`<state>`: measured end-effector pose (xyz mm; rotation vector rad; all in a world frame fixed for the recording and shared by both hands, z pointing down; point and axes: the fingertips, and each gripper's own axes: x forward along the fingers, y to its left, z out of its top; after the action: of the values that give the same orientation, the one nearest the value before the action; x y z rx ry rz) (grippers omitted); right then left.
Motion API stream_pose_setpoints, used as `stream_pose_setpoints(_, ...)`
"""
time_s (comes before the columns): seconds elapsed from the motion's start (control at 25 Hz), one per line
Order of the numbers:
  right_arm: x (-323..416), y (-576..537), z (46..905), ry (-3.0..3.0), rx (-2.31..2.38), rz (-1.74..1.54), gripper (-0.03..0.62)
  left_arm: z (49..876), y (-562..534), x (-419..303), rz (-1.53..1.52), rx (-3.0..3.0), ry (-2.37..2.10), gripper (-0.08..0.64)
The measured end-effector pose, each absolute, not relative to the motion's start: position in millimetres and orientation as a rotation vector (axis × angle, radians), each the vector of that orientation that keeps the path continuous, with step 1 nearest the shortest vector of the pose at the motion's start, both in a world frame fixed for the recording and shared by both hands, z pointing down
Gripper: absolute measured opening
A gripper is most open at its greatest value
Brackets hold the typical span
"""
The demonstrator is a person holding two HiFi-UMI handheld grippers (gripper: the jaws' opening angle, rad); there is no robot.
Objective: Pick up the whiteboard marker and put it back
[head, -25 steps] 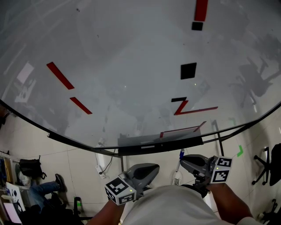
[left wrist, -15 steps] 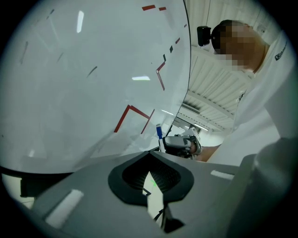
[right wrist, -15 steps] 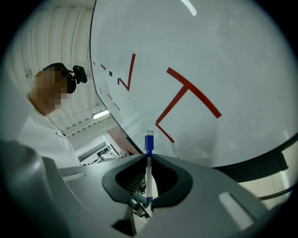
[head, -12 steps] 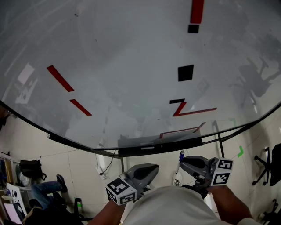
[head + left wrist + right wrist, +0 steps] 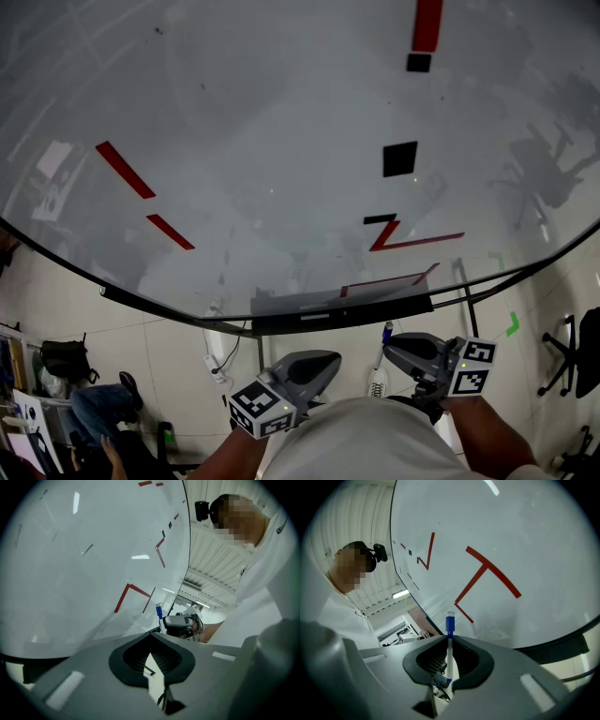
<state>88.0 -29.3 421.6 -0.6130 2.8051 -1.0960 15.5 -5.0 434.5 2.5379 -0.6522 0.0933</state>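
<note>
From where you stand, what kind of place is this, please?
Probably an office or lab workroom. A large whiteboard with red and black marks fills the view; below it are a tiled floor and a black backpack.

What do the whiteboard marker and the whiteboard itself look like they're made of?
Whiteboard marker: smooth plastic by the look, with a white barrel and a blue cap, evenly moulded with a slight sheen.
Whiteboard: a hard, glossy coated panel, perhaps painted steel or melamine. The pictures can't settle which, but its surface mirrors the room.
</note>
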Motion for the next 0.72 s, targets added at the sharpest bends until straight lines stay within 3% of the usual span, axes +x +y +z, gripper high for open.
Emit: stream_pose_setpoints(0.72,82.0,-38.0,429.3,2.844,-0.660,-1.070,0.034,444.4,-8.9,10.4,0.140,2.505,-0.701,0.017)
